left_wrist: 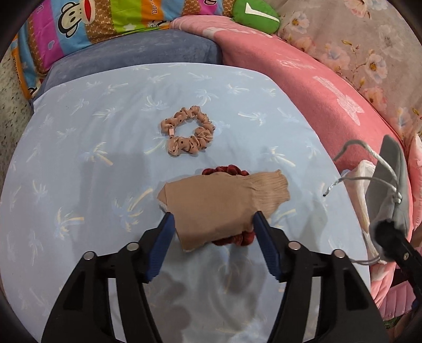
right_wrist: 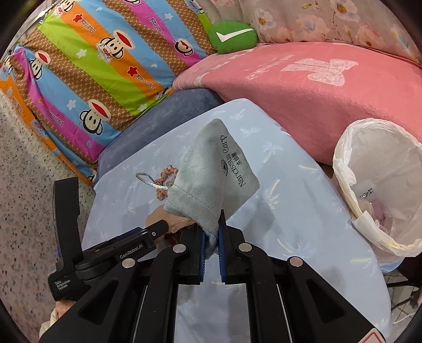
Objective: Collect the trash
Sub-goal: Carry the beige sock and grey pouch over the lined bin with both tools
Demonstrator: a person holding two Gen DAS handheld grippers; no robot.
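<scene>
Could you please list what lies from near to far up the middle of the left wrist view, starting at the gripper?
Left hand-held gripper, open → beige sock lying over a dark red scrunchie → tan dotted scrunchie → blue-grey cushion → striped monkey-print pillow.

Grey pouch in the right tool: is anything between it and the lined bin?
Nothing visible. The right tool holds the grey pouch lifted over the blue cloth; the white-lined bin stands open to its right, with only bare cloth between. The left tool is on the opposite side.
</scene>
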